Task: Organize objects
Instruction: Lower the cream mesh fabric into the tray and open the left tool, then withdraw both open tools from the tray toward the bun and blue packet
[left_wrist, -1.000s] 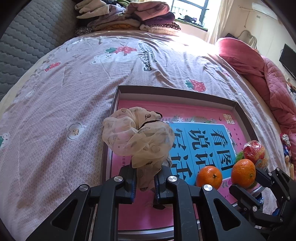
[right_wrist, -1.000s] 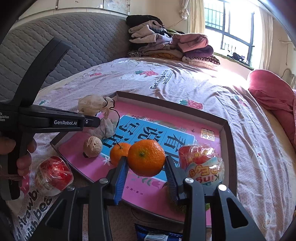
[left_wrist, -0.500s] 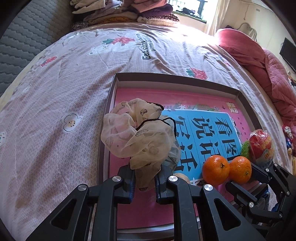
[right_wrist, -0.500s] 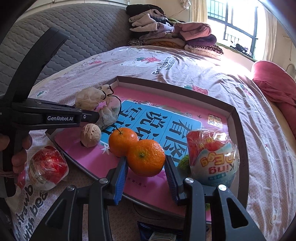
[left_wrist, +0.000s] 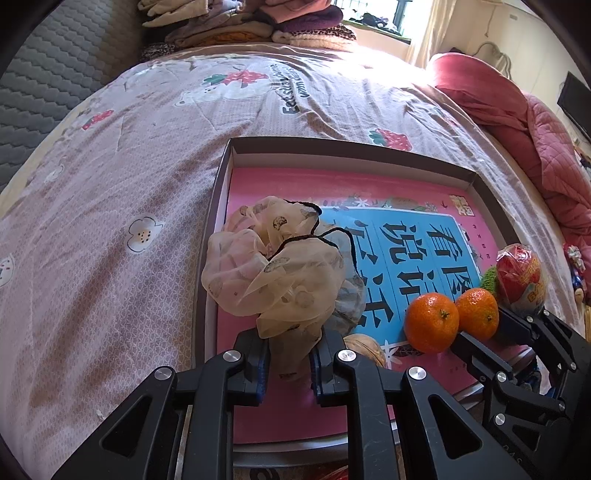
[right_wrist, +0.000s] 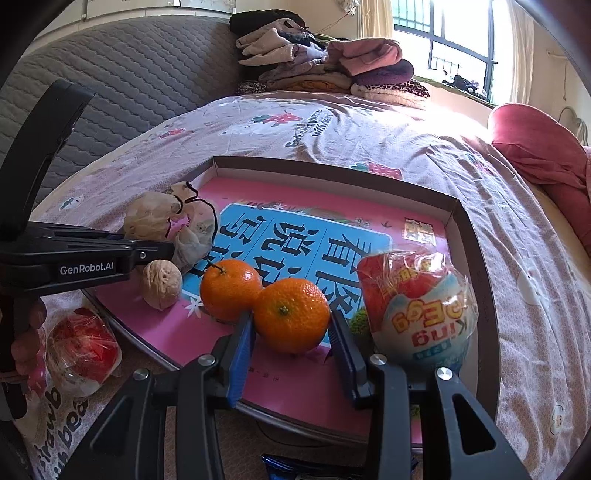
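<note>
Left gripper (left_wrist: 288, 354) is clamping the scrunchie (left_wrist: 280, 273) and right gripper (right_wrist: 291, 343) the tangerine (right_wrist: 291, 314) over the tray (right_wrist: 476, 236); wrapped egg (right_wrist: 83, 350) is waiting outside, near left.

**Left gripper pinching a floppy scrunchie over the box**

The left gripper (left_wrist: 289, 356) clamps a cream scrunchie (left_wrist: 280, 269) above the shallow box (left_wrist: 351, 147) on the bed (left_wrist: 110, 221). Two oranges (left_wrist: 430, 322) sit touching near the right gripper (left_wrist: 491, 332) — a walnut (left_wrist: 364, 347) peeks out just beside the left fingers.
</note>
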